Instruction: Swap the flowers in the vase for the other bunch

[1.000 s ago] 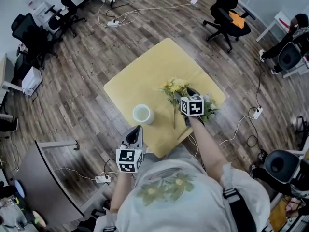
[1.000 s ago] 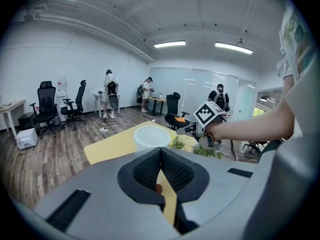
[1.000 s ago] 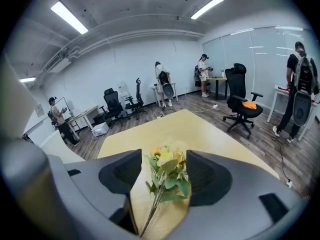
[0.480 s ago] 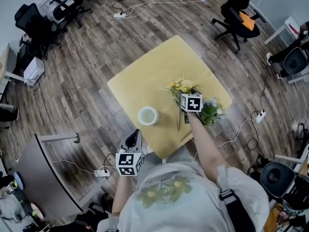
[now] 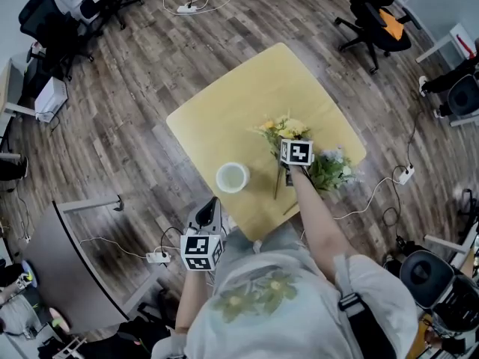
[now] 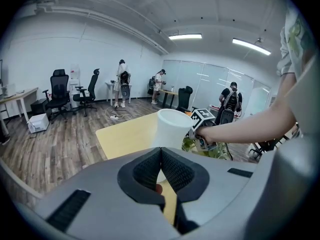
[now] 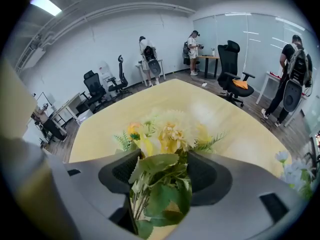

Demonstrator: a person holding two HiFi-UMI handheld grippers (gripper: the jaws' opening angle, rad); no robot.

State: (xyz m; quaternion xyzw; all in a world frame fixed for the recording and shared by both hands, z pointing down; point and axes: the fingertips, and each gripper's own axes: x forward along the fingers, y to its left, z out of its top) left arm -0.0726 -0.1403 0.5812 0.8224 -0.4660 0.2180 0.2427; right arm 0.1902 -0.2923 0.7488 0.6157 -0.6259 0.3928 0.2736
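Note:
A white vase (image 5: 232, 177) stands empty on the yellow table (image 5: 224, 111), and is seen close up in the left gripper view (image 6: 172, 129). A bunch of yellow flowers (image 5: 283, 129) lies to its right, stems toward me. My right gripper (image 5: 293, 164) sits over the stems with its jaws closed onto the leafy bunch (image 7: 162, 184). A second bunch with green leaves and pale flowers (image 5: 334, 169) lies further right. My left gripper (image 5: 206, 217) hangs off the table's near edge, its pads (image 6: 172, 171) pressed together with nothing between them.
Office chairs (image 5: 374, 10) and cables (image 5: 194, 2) stand on the wooden floor around the table. A grey desk (image 5: 67, 268) is at the lower left. Several people stand at the far end of the room (image 6: 122, 81).
The right gripper has edged up the stems toward the yellow flower heads. The left gripper hangs in nearly the same spot below the table's edge.

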